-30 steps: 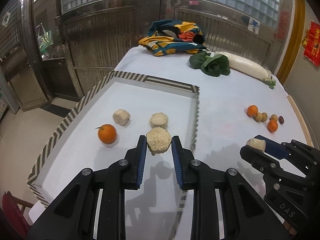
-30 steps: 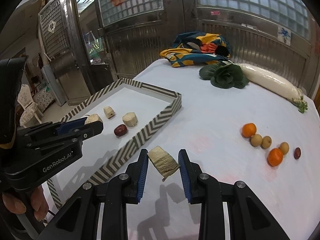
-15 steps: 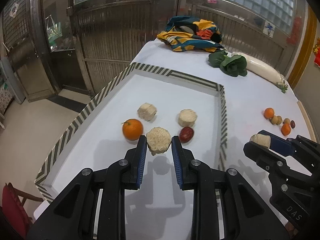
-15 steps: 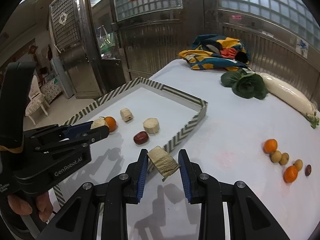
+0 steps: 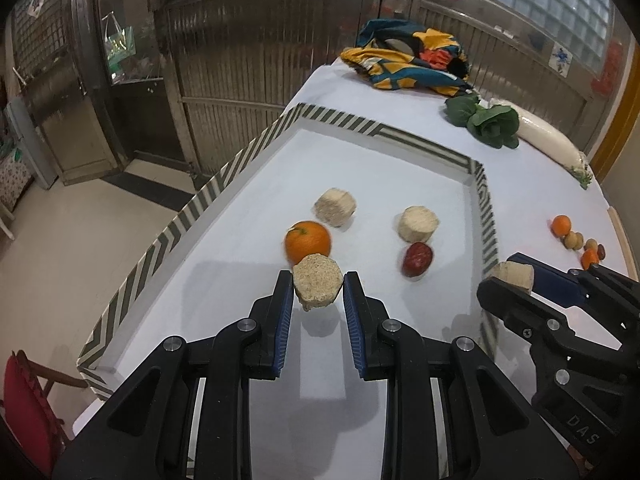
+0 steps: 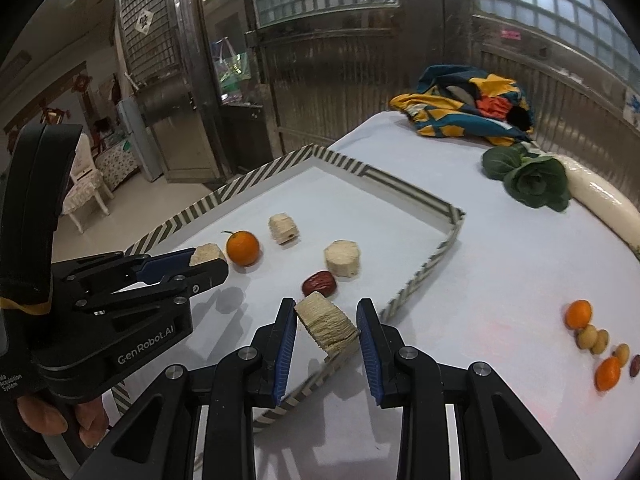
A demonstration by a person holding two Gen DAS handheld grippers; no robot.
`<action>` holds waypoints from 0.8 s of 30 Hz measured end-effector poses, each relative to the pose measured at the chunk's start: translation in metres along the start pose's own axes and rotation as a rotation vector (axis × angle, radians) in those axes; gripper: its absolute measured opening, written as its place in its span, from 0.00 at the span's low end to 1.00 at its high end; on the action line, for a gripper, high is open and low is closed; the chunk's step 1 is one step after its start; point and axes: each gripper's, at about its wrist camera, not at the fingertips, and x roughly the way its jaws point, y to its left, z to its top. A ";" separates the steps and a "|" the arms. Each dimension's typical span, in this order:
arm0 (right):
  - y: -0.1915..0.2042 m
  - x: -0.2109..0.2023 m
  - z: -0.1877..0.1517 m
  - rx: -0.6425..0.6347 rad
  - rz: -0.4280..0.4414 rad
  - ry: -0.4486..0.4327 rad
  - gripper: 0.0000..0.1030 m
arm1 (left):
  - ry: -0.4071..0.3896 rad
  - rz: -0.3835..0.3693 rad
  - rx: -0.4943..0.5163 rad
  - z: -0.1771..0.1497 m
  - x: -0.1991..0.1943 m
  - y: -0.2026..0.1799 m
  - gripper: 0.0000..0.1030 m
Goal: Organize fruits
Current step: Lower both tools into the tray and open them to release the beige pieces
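Observation:
My left gripper [image 5: 318, 294] is shut on a pale sugarcane chunk [image 5: 318, 286] and holds it above the white striped-rim tray [image 5: 424, 148], just in front of an orange [image 5: 308, 241]. My right gripper [image 6: 326, 326] is shut on another sugarcane chunk [image 6: 326, 324] above the tray's near right rim [image 6: 420, 276]. In the tray lie the orange [image 6: 243, 248], two sugarcane chunks [image 5: 335, 207] [image 5: 418, 224] and a red date [image 5: 417, 259]. The right gripper also shows in the left wrist view [image 5: 516, 280], the left gripper in the right wrist view [image 6: 200, 262].
On the white table right of the tray lies a cluster of two small oranges, brown longans and a date [image 6: 596, 340]. At the back are a green leafy vegetable [image 6: 528, 180], a white radish [image 6: 600, 200] and a colourful cloth [image 6: 464, 108]. The table's left edge drops to the floor.
Both grippers have moved left and forward over the tray with their chunks. The left chunk now sits just in front of the orange; the right chunk hangs over the tray's rim.

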 end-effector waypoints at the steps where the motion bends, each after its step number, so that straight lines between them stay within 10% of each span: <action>1: 0.002 0.004 0.001 -0.006 0.004 0.007 0.29 | 0.005 -0.001 -0.004 0.000 0.001 0.002 0.24; 24: 0.020 0.056 0.005 -0.104 0.044 0.125 0.29 | 0.076 0.034 0.000 0.006 0.025 0.005 0.24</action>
